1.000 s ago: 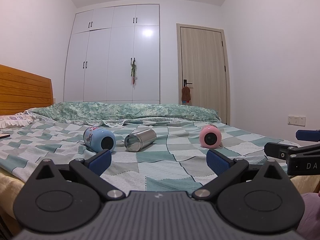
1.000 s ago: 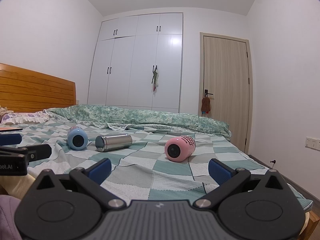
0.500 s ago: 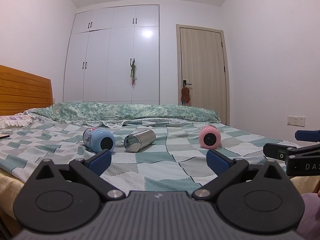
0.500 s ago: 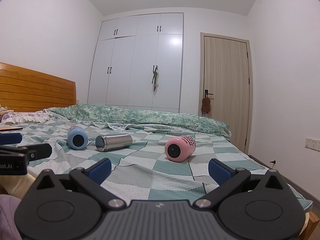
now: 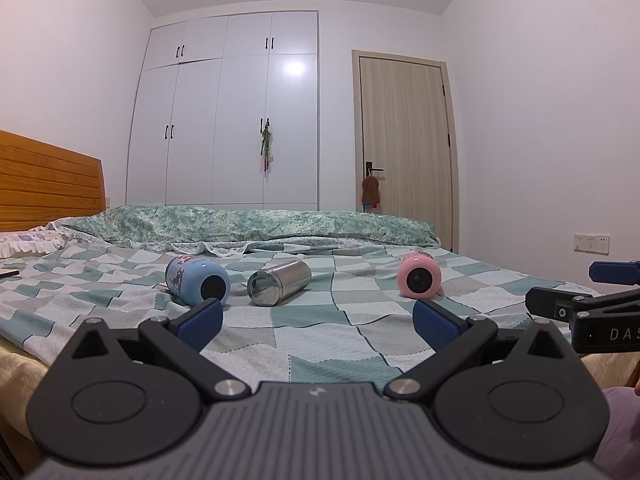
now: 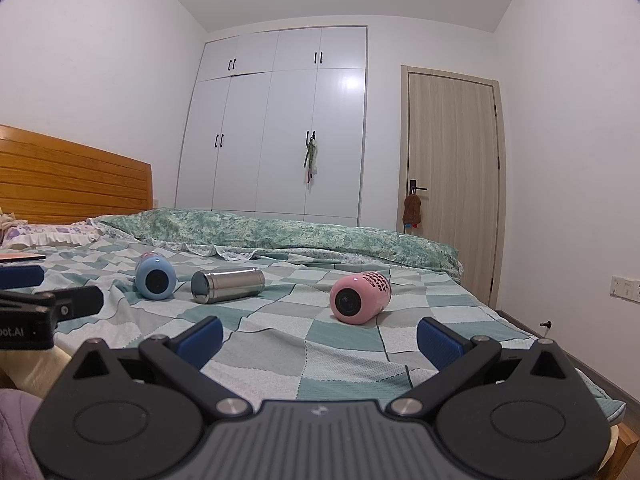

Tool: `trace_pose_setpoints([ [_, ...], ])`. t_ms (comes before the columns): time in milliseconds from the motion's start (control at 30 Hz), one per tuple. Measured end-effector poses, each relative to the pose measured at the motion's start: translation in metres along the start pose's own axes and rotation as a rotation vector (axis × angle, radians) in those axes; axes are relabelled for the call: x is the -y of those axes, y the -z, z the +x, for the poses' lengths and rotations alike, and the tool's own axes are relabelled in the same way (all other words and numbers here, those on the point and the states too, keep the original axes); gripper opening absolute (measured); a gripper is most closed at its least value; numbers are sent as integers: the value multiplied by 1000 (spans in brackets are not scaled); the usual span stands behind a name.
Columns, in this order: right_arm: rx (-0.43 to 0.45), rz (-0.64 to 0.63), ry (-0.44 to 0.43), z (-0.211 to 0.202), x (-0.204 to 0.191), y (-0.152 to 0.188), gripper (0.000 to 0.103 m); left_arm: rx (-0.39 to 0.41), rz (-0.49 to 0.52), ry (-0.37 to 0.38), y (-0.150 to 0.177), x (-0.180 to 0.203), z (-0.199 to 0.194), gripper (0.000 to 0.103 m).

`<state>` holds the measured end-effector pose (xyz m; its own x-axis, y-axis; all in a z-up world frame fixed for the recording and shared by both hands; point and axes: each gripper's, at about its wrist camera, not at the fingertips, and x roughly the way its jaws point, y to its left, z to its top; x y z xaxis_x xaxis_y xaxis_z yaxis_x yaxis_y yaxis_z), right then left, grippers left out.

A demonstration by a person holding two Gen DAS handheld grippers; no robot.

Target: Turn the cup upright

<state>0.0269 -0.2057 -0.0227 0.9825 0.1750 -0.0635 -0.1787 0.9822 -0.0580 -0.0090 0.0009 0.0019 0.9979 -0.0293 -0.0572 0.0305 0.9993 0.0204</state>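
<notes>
The pink cup (image 6: pixel 360 298) lies on its side ahead of the spread, empty right gripper (image 6: pixel 319 336), mouth toward the fingers, nearer it than the open left gripper (image 5: pixel 318 322).

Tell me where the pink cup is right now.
The pink cup lies on its side on the checkered bedspread, right of the steel cylindrical cup, ahead of the right gripper.

Blue cup (image 5: pixel 198 285), steel cup (image 5: pixel 279 282), pink cup (image 5: pixel 420 279).
</notes>
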Motion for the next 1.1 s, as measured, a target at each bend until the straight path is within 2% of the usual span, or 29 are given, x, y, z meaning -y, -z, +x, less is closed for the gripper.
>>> trace_pose_setpoints([
  [833,-3,-5,-2,0,0,0,103,1,1,3,-1,2,1,103],
  [1100,-13,-12,-48,7,0,-15,103,-25,-27,31,-14,-6,8,103],
])
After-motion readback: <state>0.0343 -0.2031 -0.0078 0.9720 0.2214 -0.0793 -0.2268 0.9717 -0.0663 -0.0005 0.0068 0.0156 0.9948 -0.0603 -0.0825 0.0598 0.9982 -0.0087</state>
